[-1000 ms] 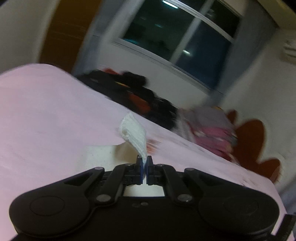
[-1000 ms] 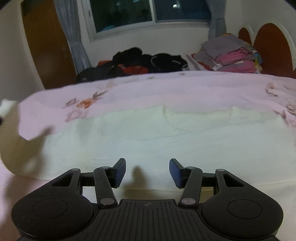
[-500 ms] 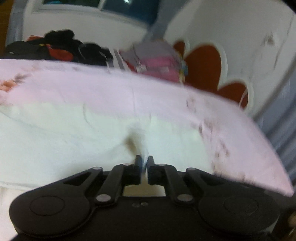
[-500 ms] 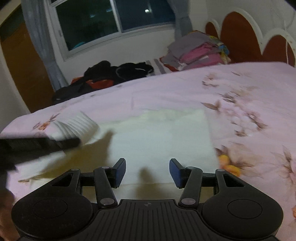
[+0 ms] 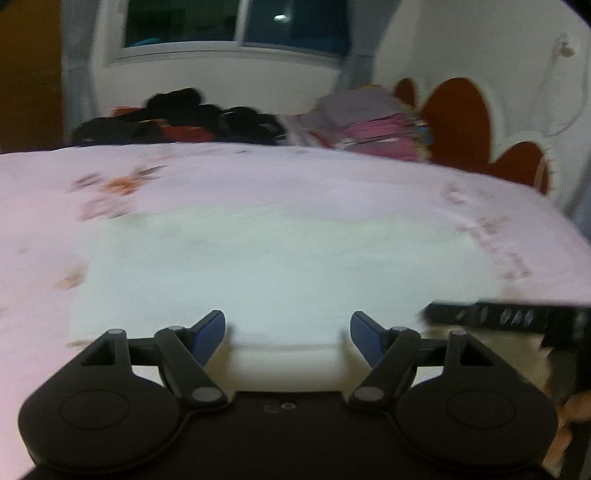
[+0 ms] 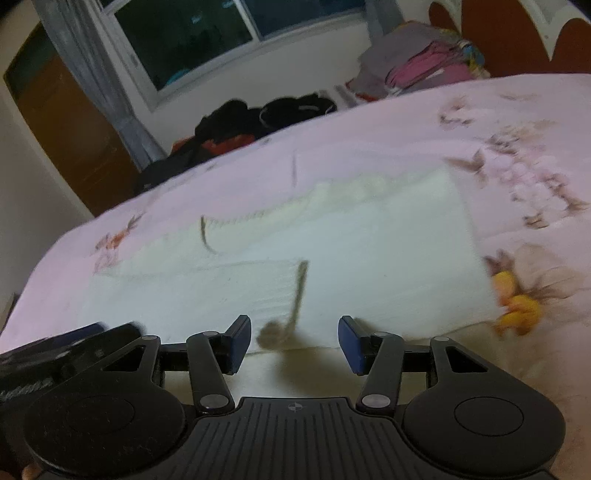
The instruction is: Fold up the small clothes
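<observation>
A white cloth lies flat on the pink floral bedsheet. In the right wrist view the same white cloth shows a folded flap laid over its near left part. My left gripper hangs over the cloth's near edge, its jaws opening with nothing between the blue pads. My right gripper stands open above the near edge too, holding nothing. The right gripper's black body shows at the right in the left wrist view, and the left gripper's body at the lower left in the right wrist view.
A heap of dark clothes and a stack of folded pink and grey clothes lie at the bed's far side, under a window. A red scalloped headboard is on the right. A brown door stands left.
My left gripper carried a corner of the white cloth across and down onto the rest, then let go; its jaws went from shut to wide apart. The right gripper swung sideways, still open.
</observation>
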Demonstrator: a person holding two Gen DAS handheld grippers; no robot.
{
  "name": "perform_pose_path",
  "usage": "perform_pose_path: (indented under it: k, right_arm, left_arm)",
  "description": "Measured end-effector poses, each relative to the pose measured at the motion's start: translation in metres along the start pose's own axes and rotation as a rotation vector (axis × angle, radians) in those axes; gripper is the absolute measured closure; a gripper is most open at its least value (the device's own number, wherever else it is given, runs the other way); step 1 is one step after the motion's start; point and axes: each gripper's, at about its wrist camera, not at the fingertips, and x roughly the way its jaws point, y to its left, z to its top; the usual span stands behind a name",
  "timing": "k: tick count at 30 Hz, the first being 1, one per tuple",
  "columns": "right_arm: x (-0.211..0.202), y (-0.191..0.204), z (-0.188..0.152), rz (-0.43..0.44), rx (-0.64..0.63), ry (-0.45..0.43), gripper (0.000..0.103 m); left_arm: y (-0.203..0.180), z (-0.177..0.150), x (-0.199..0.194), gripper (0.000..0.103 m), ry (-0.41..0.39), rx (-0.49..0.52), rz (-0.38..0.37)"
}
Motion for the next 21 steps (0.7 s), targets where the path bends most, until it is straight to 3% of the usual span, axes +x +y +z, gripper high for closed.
perform_pose_path:
  k: [6,7,8,11,14,18,21]
  right_arm:
    - [0.02,0.025,0.002,-0.027,-0.085,0.0,0.051]
    - [0.023,0.028,0.002,-0.034,-0.096,0.0,0.058]
    - [0.025,0.031,0.002,-0.031,-0.113,0.009,0.094]
    - [0.028,0.037,0.003,-0.013,-0.152,0.023,0.096]
    - [0.013,0.036,0.014,-0.012,-0.191,-0.025,0.096]
    - [-0.012,0.022,0.034,-0.059,-0.223,-0.09,0.096]
    - [-0.022,0.005,0.039,-0.097,-0.23,-0.098,0.096]
  left_arm:
    - [0.031,-0.021,-0.002,0.031,0.041,-0.038,0.12]
    - [0.038,-0.022,-0.008,0.031,0.041,-0.041,0.137]
    - [0.042,-0.023,-0.008,0.031,0.041,-0.045,0.153]
    - [0.05,-0.021,-0.006,0.03,0.038,-0.06,0.183]
    - [0.054,-0.02,-0.003,0.026,0.033,-0.07,0.201]
    - [0.059,-0.019,0.005,0.022,0.023,-0.071,0.22]
    - [0.063,-0.015,0.008,0.025,0.008,-0.08,0.23]
